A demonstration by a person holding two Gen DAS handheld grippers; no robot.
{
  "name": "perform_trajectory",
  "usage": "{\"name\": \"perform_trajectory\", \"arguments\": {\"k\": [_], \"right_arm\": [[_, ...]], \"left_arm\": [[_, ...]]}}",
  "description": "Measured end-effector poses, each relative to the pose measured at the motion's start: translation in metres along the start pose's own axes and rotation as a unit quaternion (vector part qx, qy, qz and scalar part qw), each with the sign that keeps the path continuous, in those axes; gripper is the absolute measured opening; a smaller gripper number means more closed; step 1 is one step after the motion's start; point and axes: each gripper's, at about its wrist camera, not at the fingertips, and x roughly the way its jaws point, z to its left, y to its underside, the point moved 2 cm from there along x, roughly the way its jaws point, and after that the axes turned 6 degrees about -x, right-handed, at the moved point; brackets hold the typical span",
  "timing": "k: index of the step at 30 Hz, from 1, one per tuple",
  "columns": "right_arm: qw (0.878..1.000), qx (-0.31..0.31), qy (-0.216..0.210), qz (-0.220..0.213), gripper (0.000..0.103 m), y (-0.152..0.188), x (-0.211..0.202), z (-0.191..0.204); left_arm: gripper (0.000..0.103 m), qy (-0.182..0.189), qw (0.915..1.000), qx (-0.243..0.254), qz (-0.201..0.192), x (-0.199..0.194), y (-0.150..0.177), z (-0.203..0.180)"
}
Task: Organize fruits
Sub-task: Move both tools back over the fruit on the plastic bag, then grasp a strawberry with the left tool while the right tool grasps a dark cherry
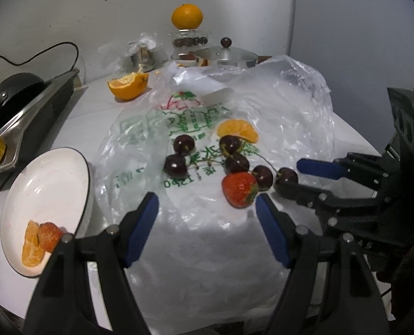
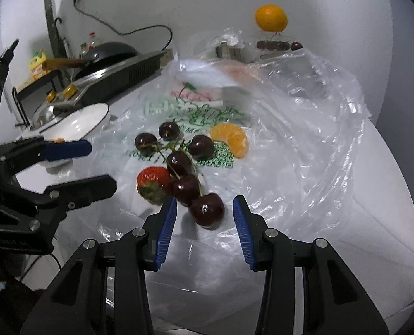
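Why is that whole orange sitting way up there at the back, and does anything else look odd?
The whole orange is balanced on top of a glass jar, which looks precarious. Cherries, a strawberry and a mandarin piece lie loose on a crumpled plastic bag, not in the white plate.

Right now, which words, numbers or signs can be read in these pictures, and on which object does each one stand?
"1280": my best reading of the green digits, seen upside down, on the plastic bag.
Large green characters on the same bag: upside down and blurred, not readable.
QR-like green square on the bag: too small to read.
Yellow bottle label: too blurred.
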Motion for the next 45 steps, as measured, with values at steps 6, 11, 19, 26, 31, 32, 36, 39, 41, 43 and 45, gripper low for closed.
{"name": "perform_trajectory", "arguments": {"k": [6,11,19,26,31,32,36,39,41,43,45], "right_arm": [[1.0,-0.031,-0.002,0.006,0.039,0.003,0.007,0.006],[0.999,-0.048,0.005,0.01,0.032,0.006,0.012,0.006],[0.999,-0.036,-0.003,-0.001,0.03,0.008,0.007,-0.004],[1.0,-0.021,-0.006,-0.014,0.03,0.008,-0.001,-0.016],[1.0,-0.017,-0.011,-0.017,0.03,0.009,-0.002,-0.02],[1.0,-0.016,-0.012,-0.018,0.03,0.009,-0.002,-0.02],[1.0,-0.015,-0.012,-0.018,0.03,0.008,-0.003,-0.019],[1.0,-0.019,-0.012,-0.018,0.03,0.007,-0.002,-0.017],[1.0,-0.02,-0.01,-0.018,0.03,0.006,-0.002,-0.016],[1.0,-0.02,-0.008,-0.018,0.03,0.005,-0.003,-0.016],[1.0,-0.019,-0.005,-0.019,0.03,0.004,-0.003,-0.015]], "left_arm": [[0.073,-0.002,0.9999,0.004,0.009,0.009,-0.002,-0.006],[0.073,-0.005,0.9998,0.008,0.016,0.016,-0.003,-0.011],[0.073,-0.004,0.9991,0.03,0.03,0.028,-0.003,-0.026],[0.073,-0.006,0.9987,0.036,0.037,0.04,-0.006,-0.03],[0.072,-0.004,0.9984,0.038,0.041,0.046,-0.006,-0.03],[0.07,-0.003,0.9983,0.042,0.041,0.047,-0.005,-0.031],[0.049,0.01,0.9977,0.049,0.046,0.05,-0.003,-0.032],[0.036,0.018,0.9972,0.053,0.049,0.053,0.0,-0.032],[0.035,0.022,0.9971,0.056,0.046,0.052,0.001,-0.034],[0.034,0.023,0.997,0.06,0.043,0.052,0.002,-0.034],[0.034,0.028,0.9971,0.056,0.042,0.051,0.002,-0.032]]}}
